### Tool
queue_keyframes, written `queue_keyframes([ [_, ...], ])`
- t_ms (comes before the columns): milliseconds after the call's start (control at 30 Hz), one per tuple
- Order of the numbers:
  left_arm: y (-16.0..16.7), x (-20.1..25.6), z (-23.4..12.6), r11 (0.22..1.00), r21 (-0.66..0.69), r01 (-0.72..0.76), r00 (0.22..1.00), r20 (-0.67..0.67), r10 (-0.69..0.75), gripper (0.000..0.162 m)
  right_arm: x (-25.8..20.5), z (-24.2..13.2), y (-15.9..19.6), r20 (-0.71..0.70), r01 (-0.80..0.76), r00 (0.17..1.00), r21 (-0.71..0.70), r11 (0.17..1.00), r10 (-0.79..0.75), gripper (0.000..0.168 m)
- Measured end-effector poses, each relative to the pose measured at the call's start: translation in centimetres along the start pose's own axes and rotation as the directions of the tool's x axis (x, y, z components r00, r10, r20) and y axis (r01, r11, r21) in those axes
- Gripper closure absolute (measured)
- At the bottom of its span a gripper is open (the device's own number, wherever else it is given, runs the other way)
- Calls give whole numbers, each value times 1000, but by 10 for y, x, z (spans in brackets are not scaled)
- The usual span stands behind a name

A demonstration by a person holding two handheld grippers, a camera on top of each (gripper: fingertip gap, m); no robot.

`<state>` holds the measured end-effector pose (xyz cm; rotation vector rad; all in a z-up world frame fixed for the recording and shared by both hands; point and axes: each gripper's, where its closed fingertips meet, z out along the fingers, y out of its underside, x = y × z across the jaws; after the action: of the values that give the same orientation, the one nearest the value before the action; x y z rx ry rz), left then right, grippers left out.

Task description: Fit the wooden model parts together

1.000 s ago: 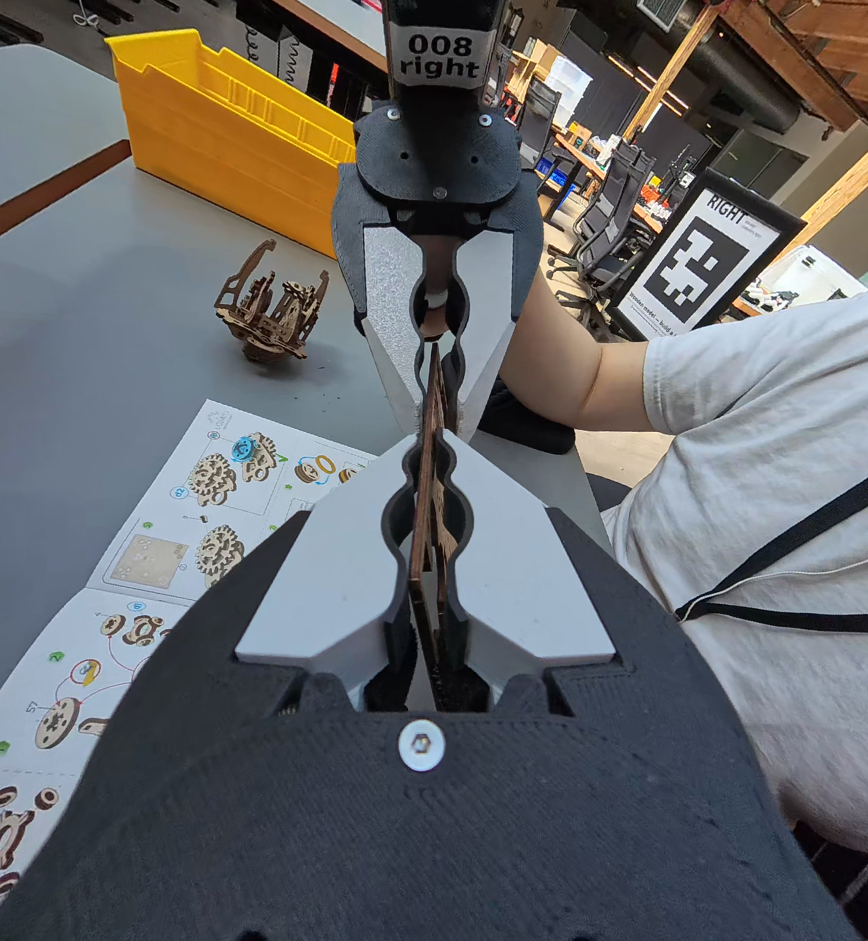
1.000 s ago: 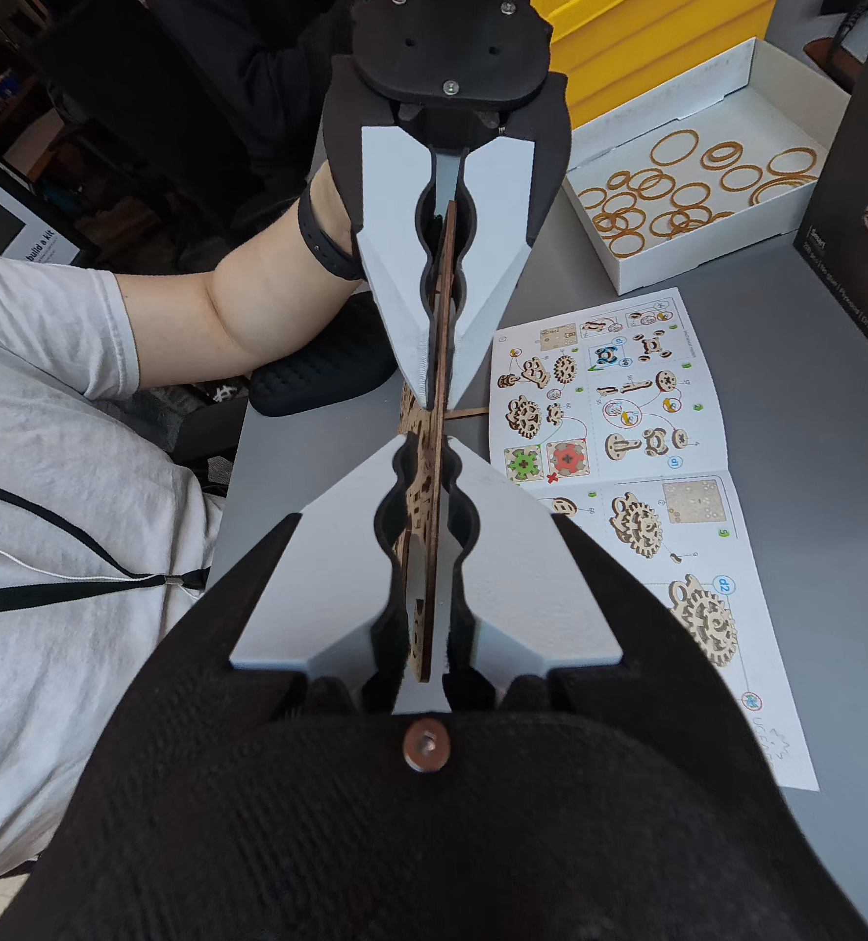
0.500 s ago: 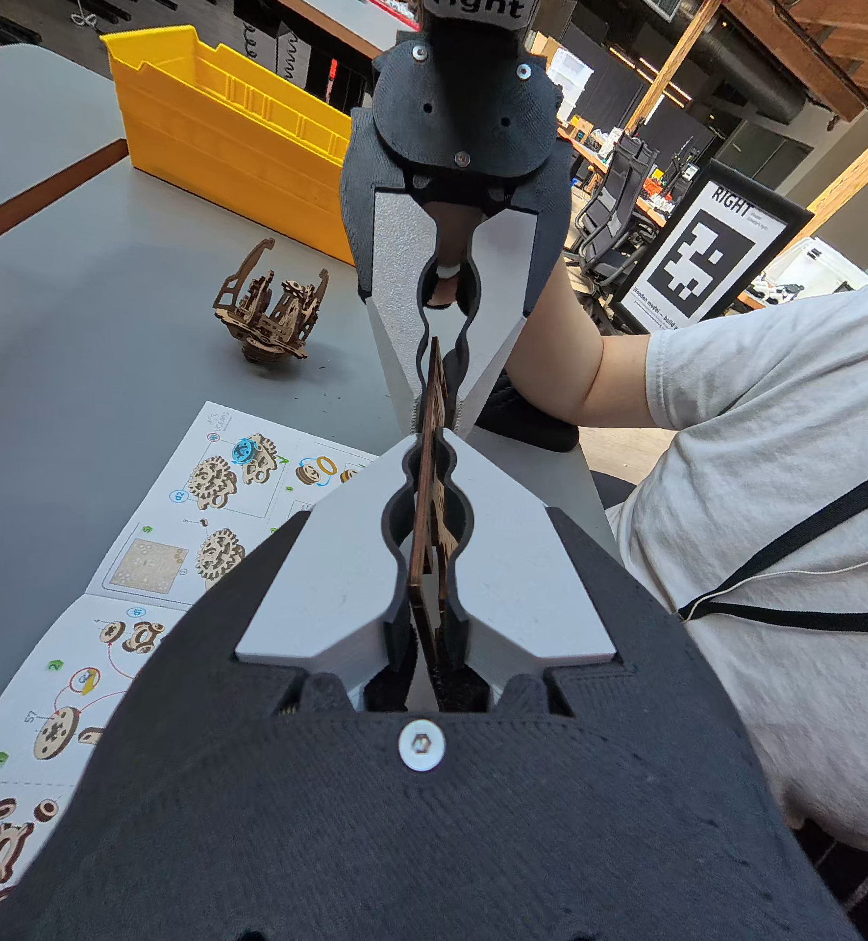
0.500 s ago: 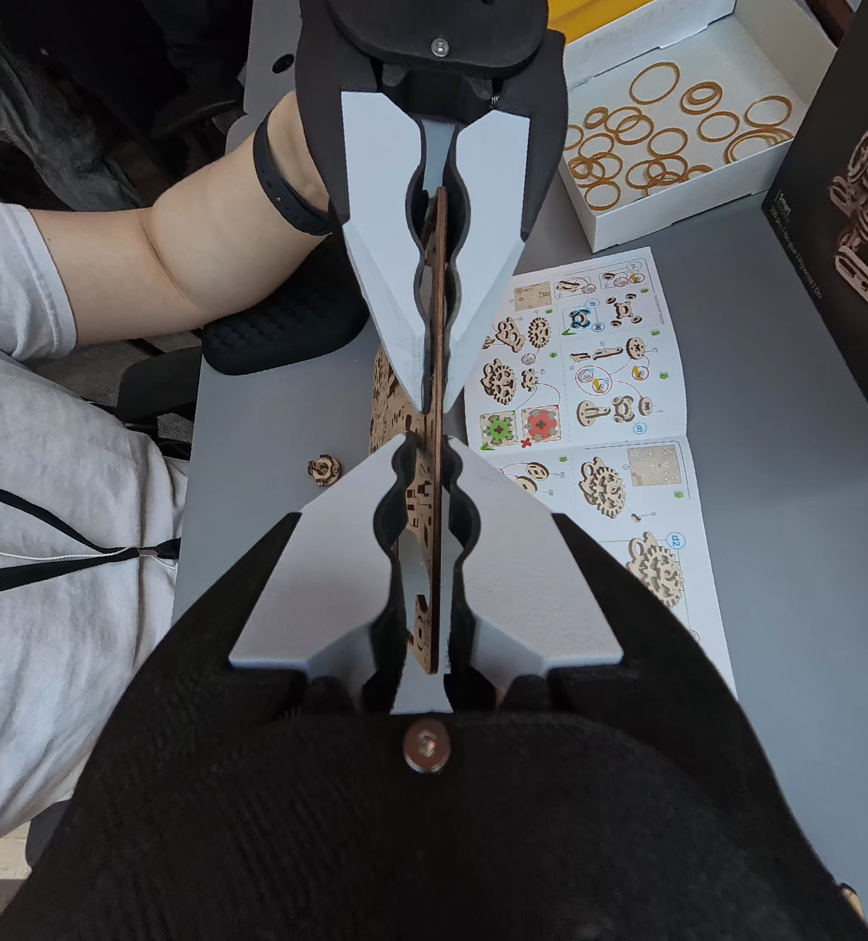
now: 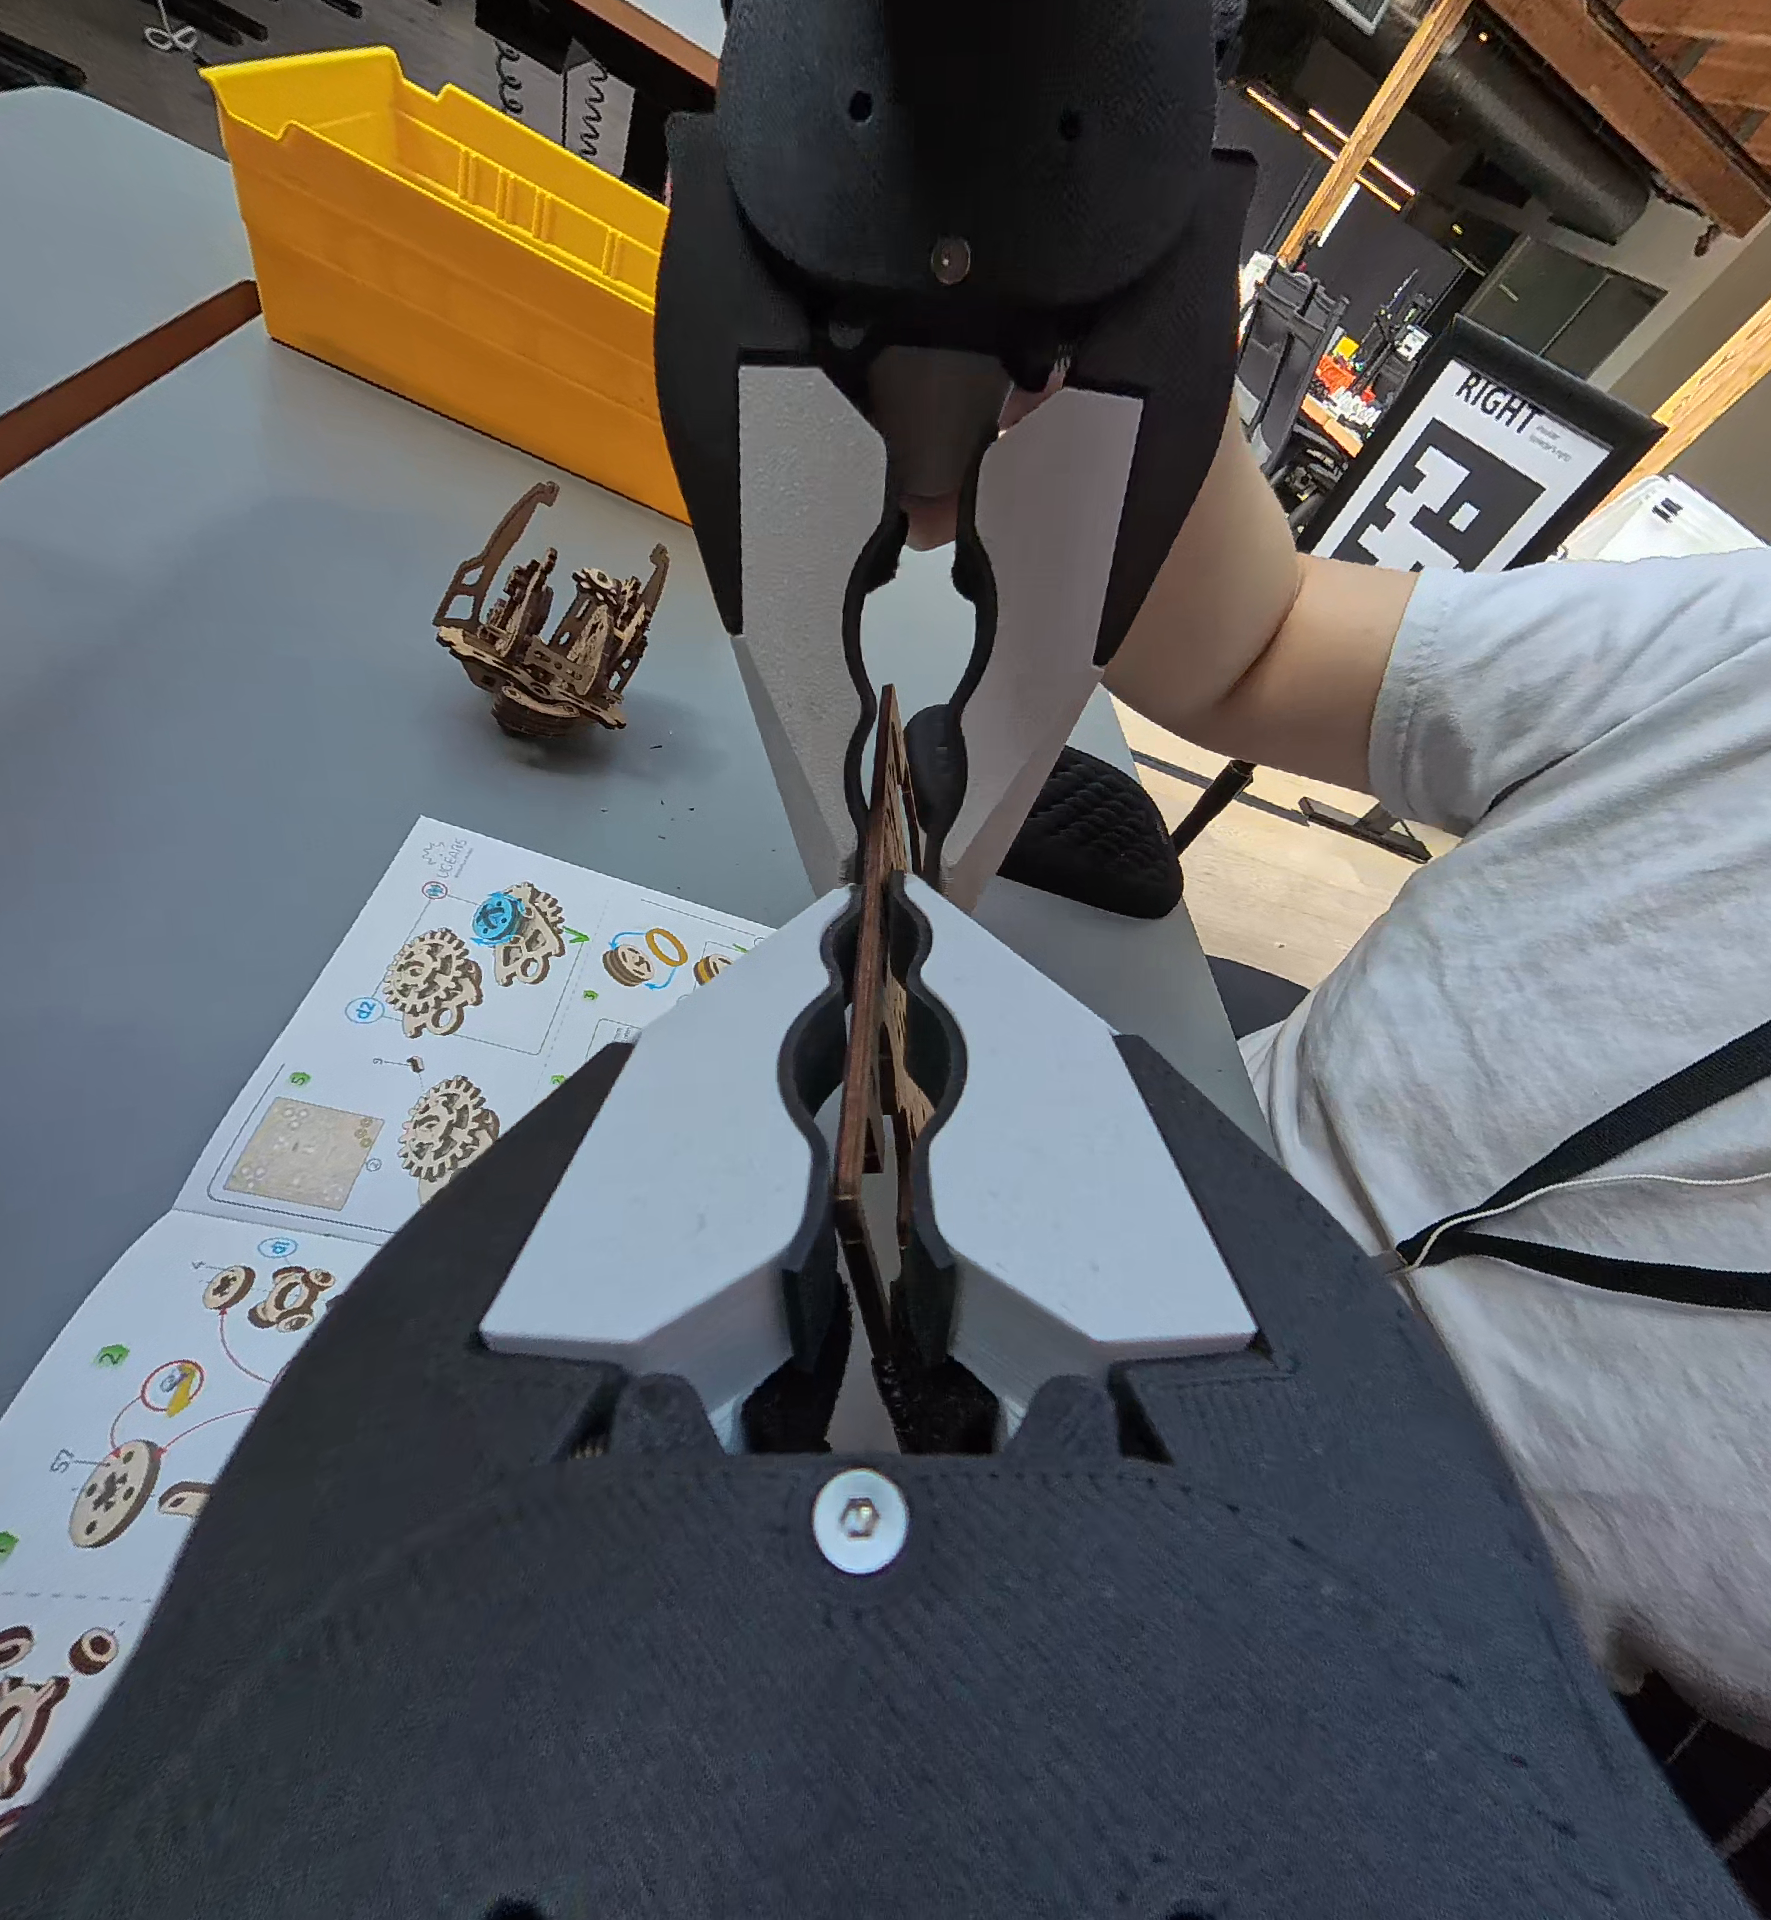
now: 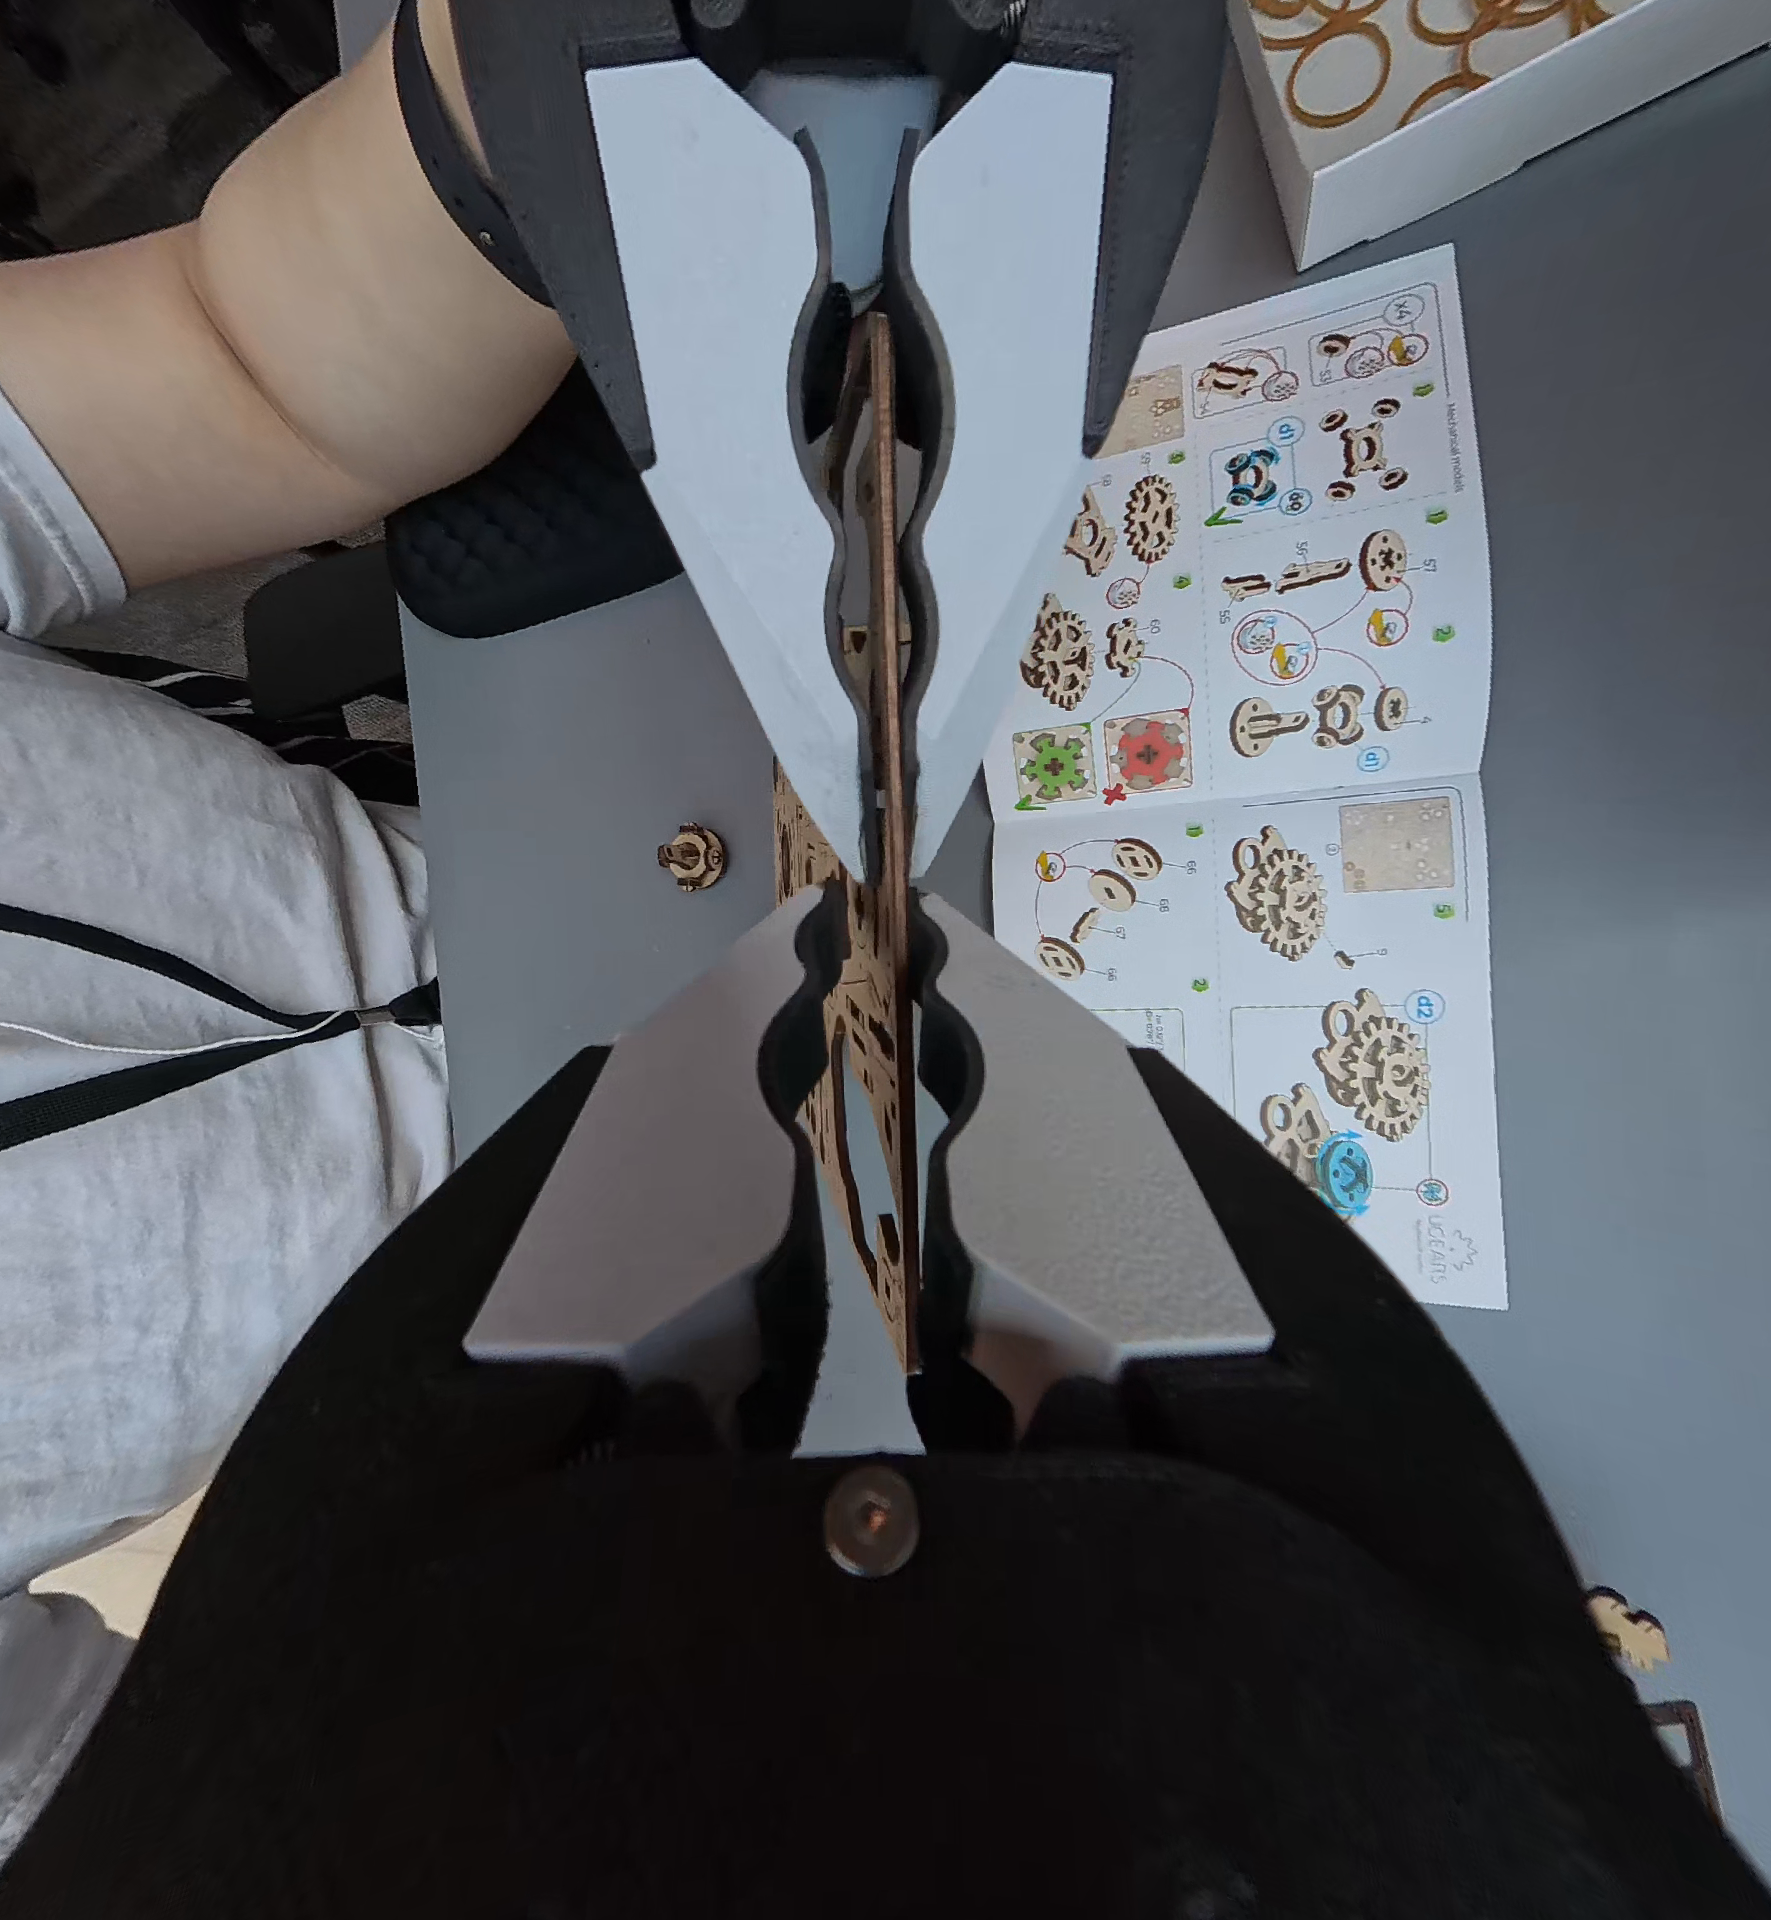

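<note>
A thin laser-cut wooden sheet point(image 5: 873, 1049) is held edge-on between my two grippers, which point at each other tip to tip above the grey table point(image 5: 133, 790). My left gripper point(image 5: 876, 899) is shut on one end of the sheet. My right gripper point(image 6: 870, 904) is shut on the other end of the sheet point(image 6: 886, 1143). The right gripper also shows in the left wrist view point(image 5: 902, 852), and the left gripper in the right wrist view point(image 6: 886, 852). A part-built wooden model point(image 5: 548, 644) stands on the table to the left. A small round wooden part point(image 6: 691, 856) lies under the grippers.
An open instruction leaflet point(image 6: 1328, 727) lies flat under the grippers. A yellow bin point(image 5: 445, 239) stands at the back left. A white box of wooden rings point(image 6: 1483, 125) is at the top right. A loose wooden gear piece point(image 6: 1629, 1642) lies at the lower right. The person's arm and torso are close by. My left and right fingertips are right by each other. From either gripper's tips it is about 25 centimetres to the part-built wooden model point(image 5: 548, 644).
Both grippers stay shut on the sheet. The right gripper has tilted upward and nearer the left one. The right wrist view now looks more steeply down, and the small round part has come into view.
</note>
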<state>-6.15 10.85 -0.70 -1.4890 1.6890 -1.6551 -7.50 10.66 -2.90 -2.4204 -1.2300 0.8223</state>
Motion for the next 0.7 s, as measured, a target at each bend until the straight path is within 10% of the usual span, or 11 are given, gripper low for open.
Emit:
queue_keyframes([
  [700, 11, -2, 2, 996, -19, 87, 996, -34, -88, 162, 4, 7, 6, -37, 9, 999, -106, 994, -13, 164],
])
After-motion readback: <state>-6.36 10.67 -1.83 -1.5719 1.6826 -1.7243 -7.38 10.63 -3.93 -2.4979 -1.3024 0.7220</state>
